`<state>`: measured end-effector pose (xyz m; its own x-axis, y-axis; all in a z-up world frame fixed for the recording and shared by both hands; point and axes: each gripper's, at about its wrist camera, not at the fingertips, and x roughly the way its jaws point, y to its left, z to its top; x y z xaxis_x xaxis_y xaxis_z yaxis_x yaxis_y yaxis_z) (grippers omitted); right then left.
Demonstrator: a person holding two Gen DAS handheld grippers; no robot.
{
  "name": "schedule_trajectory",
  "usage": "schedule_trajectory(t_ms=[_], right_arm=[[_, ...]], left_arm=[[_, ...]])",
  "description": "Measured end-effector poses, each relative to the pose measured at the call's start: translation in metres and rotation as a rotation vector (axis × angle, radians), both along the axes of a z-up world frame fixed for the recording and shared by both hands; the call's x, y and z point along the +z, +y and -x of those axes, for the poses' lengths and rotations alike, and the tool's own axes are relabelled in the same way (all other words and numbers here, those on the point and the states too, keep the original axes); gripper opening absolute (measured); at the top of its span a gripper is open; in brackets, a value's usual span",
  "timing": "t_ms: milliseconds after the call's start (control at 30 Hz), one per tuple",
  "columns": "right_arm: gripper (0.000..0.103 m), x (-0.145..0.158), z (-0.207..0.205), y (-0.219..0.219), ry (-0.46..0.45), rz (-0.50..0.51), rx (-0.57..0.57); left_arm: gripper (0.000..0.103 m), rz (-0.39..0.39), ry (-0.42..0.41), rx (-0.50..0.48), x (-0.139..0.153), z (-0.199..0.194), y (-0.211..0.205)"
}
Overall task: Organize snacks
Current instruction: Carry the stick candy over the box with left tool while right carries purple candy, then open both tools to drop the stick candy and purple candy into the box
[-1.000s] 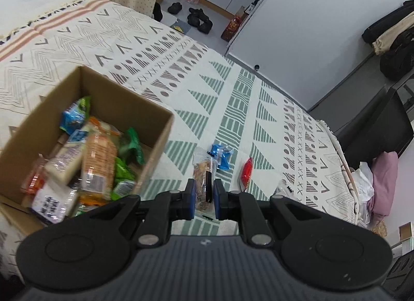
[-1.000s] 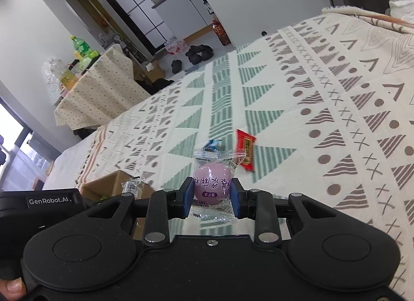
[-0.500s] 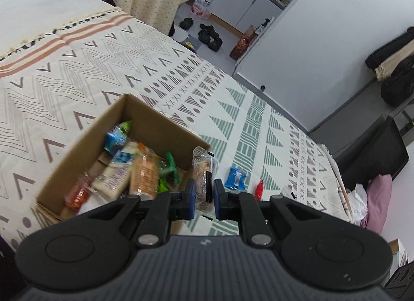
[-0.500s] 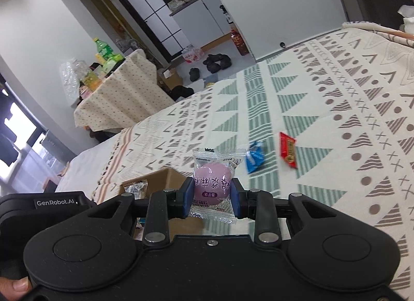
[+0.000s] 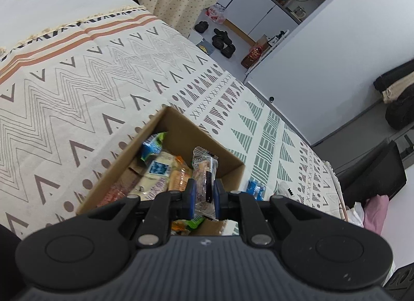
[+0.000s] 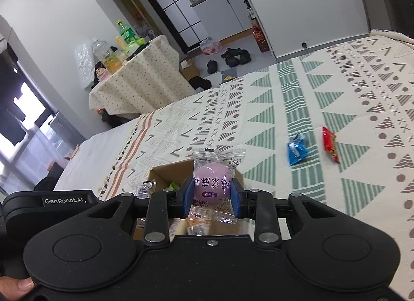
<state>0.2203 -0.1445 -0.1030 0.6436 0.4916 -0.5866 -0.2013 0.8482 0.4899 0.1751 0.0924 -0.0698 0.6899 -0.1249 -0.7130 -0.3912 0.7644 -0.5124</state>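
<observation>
The left gripper (image 5: pixel 204 195) was clamped on a clear-wrapped brown snack bar (image 5: pixel 204 171) above the open brown cardboard box (image 5: pixel 181 130). The right gripper (image 6: pixel 211 197) pinched a clear packet holding a round purple sweet (image 6: pixel 212 184), also over the box. "GenRobot.AI" was legible on the left gripper's body.

The left gripper (image 5: pixel 203 195) has its blue pads (image 5: pixel 191 195) pressed close together on a thin clear snack packet (image 5: pixel 204 171). The right gripper (image 6: pixel 211 195) clamps a round purple sweet (image 6: pixel 212 184) between wider-set pads. A thumb (image 6: pixel 19 285) shows at the near left.
</observation>
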Motion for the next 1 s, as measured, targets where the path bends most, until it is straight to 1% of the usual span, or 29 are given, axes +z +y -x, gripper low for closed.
schedule_trajectory(t_ms=[200, 367, 467, 533, 600, 700, 800, 1000], right_arm=[[0.030, -0.002, -0.002, 0.022, 0.006, 0.027, 0.020], [0.030, -0.003, -0.004, 0.038, 0.013, 0.057, 0.034], [0.030, -0.005, -0.007, 0.045, 0.016, 0.076, 0.040], [0.030, -0.007, -0.010, 0.050, 0.021, 0.087, 0.040], [0.030, -0.009, -0.012, 0.053, 0.027, 0.098, 0.037], [0.030, -0.012, -0.015, 0.058, 0.037, 0.112, 0.029], [0.030, -0.014, -0.019, 0.063, 0.041, 0.127, 0.027], [0.030, -0.010, -0.028, 0.074, 0.030, 0.129, 0.021]], left_arm=[[0.013, 0.028, 0.011, 0.027, -0.011, 0.000, 0.020], [0.014, 0.061, 0.032, 0.050, -0.027, -0.001, 0.039], [0.019, 0.045, 0.056, 0.041, -0.032, -0.005, 0.044], [0.026, 0.052, 0.066, 0.038, -0.036, -0.007, 0.048], [0.040, 0.072, 0.069, 0.040, -0.040, -0.007, 0.052], [0.047, 0.062, 0.069, 0.051, -0.042, -0.006, 0.056], [0.051, 0.062, 0.071, 0.051, -0.043, -0.006, 0.058], [0.053, 0.075, 0.082, 0.049, -0.046, -0.005, 0.064]])
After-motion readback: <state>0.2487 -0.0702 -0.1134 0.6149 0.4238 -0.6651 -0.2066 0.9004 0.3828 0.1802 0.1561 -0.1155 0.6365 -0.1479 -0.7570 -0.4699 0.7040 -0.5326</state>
